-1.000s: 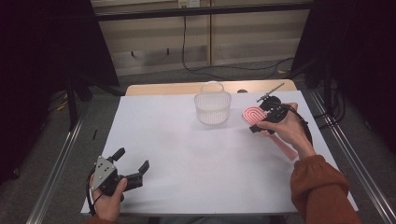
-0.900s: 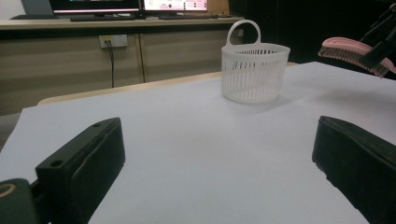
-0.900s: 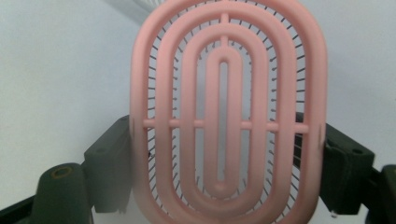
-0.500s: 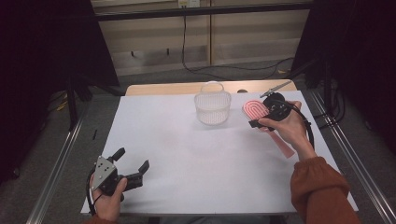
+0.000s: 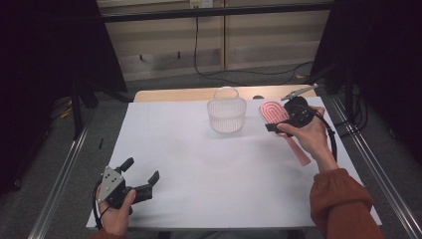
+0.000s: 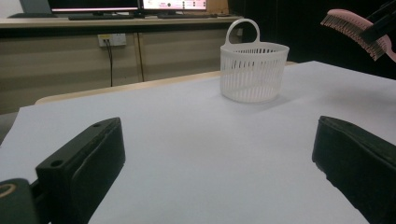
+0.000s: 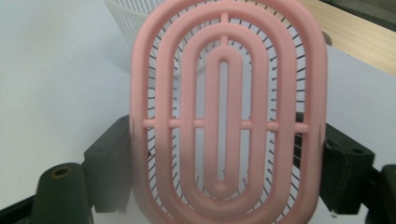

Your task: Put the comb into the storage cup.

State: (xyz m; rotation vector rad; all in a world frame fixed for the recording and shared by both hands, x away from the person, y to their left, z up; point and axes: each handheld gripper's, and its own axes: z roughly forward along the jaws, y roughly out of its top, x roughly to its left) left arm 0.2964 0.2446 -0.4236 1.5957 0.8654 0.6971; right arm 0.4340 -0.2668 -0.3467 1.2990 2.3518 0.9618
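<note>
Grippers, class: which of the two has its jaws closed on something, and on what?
The right gripper: its jaws clamp the pink hairbrush by the sides of its head. The left gripper rests open on the white table.

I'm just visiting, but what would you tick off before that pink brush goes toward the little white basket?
1. Grip on the pink hairbrush: ok. The right gripper has its jaws shut on both edges of the brush head.
2. Brush off the table: ok. The left gripper view shows it raised above the white sheet.
3. White basket upright with its mouth open: ok. Whether anything lies inside: cannot tell.
4. Path from brush to basket: ok. They are apart, with only bare sheet between them.
5. Left gripper out of the way: ok. It sits open at the near left corner, far from the basket.
6. Basket's handle clear of the drop: cannot tell.
</note>
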